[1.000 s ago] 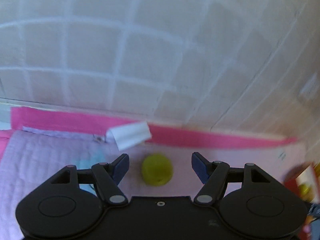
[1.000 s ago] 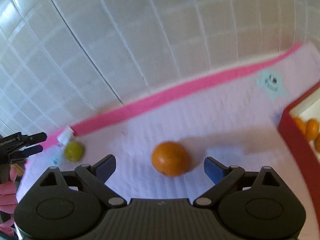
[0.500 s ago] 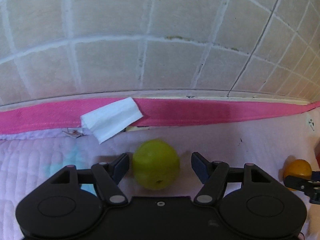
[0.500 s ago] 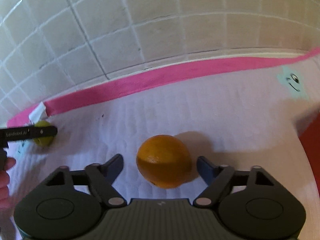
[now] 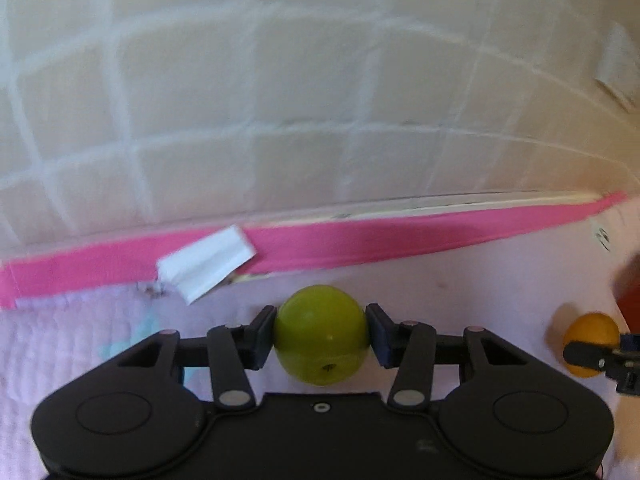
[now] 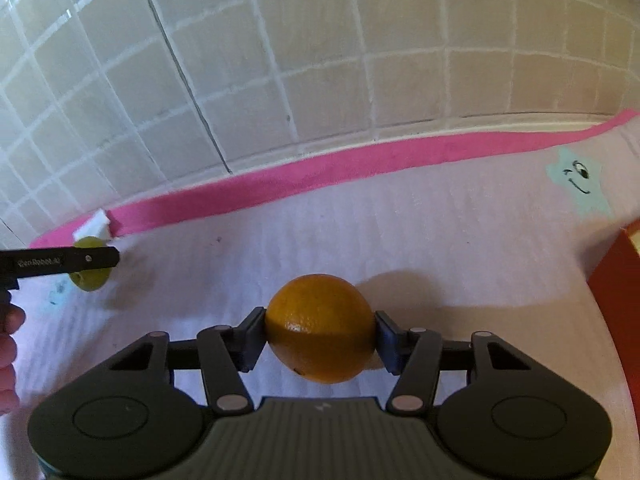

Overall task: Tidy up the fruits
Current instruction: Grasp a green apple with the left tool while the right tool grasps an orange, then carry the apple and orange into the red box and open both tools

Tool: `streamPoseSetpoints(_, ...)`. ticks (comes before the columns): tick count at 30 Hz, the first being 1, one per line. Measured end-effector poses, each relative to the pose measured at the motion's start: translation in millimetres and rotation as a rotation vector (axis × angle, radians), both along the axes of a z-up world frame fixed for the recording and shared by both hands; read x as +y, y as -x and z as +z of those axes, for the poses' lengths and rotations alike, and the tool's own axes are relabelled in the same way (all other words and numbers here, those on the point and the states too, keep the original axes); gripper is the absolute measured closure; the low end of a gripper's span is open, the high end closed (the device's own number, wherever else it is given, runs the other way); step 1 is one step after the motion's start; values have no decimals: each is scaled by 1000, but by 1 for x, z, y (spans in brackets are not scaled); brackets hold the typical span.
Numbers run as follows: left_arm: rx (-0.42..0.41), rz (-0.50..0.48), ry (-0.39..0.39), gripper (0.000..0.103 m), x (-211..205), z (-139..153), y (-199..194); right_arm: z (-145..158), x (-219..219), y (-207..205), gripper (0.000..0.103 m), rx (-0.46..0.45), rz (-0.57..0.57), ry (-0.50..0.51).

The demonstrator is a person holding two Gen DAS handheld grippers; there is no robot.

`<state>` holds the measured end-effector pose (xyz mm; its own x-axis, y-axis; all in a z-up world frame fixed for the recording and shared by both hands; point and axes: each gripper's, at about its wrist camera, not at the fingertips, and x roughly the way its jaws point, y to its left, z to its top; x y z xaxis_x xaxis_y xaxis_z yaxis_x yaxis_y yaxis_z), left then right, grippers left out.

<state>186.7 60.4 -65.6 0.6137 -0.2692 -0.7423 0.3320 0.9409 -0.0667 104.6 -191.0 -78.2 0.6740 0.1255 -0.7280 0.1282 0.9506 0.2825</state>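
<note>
- Gripping a green fruit (image 5: 321, 339), the left gripper (image 5: 321, 338) is clamping it over the pink mat (image 5: 460, 280).
- Pinching an orange (image 6: 320, 328) — the right gripper (image 6: 320, 334) is squeezing both sides, near a red box (image 6: 618, 276).

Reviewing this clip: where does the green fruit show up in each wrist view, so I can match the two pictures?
Left wrist view: the green fruit sits low in the centre, clamped between the left gripper fingers.
Right wrist view: the green fruit is far left at mid-height, partly hidden behind a finger of the left gripper.
Shared landmark: the white tag on the pink border, just behind the fruit.
</note>
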Motion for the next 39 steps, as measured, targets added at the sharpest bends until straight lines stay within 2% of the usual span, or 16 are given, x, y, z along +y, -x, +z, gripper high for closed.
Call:
streamPoseSetpoints(5,-46,-75,8,46,-40,38,29,32,-26,42,45,-76,-37,-35)
streamPoseSetpoints(11,-136,-229,25,45,-116,81,75,66,-72,99,45,-163,-136,-1)
streamPoseSetpoints(14,-156,-320,45,45,-158,92,93,75,-103,127,45,-182,-201,1)
streamPoseSetpoints(18,-148,-440,101,45,-213,100,113,81,-146,167,45,-171,-306,54)
streamPoseSetpoints(24,-86,-597,135,45,-298,84,133,81,-212,220,45,-114,-448,144)
streamPoseSetpoints(29,-6,-680,160,45,-354,64,139,72,-263,251,45,-69,-532,192)
streamPoseSetpoints(33,75,-725,163,45,-388,47,141,64,-286,264,45,-30,-522,205)
streamPoseSetpoints(39,218,-719,168,45,-412,12,136,46,-295,250,45,36,-442,211)
